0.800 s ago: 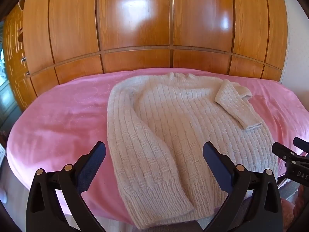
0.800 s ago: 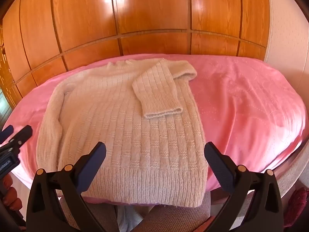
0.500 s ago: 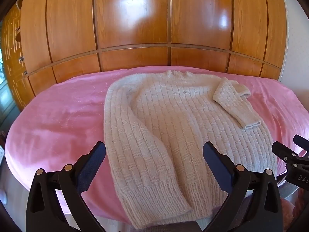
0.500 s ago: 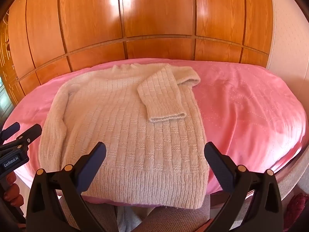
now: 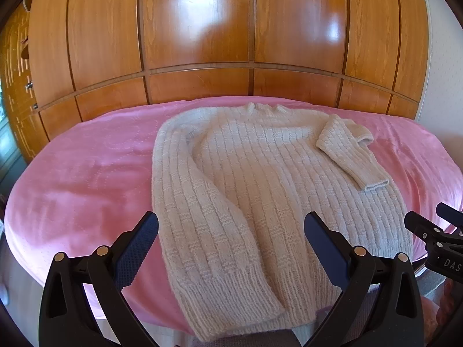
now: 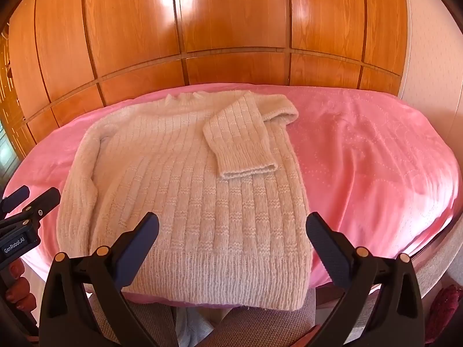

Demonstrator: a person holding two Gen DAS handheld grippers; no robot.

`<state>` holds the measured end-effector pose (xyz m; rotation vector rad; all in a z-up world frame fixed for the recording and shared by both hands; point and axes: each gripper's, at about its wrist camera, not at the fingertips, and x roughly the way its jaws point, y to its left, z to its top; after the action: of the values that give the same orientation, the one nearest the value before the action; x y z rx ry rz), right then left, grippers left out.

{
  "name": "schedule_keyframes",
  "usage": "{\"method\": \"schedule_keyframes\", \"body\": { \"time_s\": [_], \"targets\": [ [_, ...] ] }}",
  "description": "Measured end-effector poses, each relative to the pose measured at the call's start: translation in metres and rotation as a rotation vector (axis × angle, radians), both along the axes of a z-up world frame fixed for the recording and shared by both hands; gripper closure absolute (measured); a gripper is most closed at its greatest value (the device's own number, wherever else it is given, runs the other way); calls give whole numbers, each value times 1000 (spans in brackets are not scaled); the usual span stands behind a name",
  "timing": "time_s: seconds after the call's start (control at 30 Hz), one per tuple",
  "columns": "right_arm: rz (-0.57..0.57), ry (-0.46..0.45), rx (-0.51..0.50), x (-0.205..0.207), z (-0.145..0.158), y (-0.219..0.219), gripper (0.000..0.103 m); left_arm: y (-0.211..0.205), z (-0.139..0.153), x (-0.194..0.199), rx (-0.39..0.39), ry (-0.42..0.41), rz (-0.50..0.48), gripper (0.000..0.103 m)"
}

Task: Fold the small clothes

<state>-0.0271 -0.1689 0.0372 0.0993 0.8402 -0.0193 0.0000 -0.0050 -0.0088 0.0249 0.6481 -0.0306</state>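
Both grippers, left (image 5: pixel 231 244) and right (image 6: pixel 231 244), hang wide apart and empty over the near hem of the sweater (image 5: pixel 260 190), which lies flat on the pink bed (image 5: pixel 86 173). Chunky knit, probably soft and floppy; I'd pinch the left sleeve (image 5: pixel 188 202) cuff.

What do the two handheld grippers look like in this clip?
Both the left gripper and the right gripper are black plastic clamps with brass-coloured rivets and dark blue textured pads. The left one carries a white "GenRobot.AI" label.

Cream sweater (image 5: pixel 260 190) flat on pink-covered bed (image 5: pixel 86 179)
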Motion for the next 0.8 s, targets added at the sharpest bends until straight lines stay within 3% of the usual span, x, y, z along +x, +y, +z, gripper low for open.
{"method": "schedule_keyframes", "body": {
  "time_s": [0.8],
  "targets": [
    [-26, 28, 10, 2, -8, -6, 2, 1, 1, 2, -11, 19, -8, 3]
  ]
}}
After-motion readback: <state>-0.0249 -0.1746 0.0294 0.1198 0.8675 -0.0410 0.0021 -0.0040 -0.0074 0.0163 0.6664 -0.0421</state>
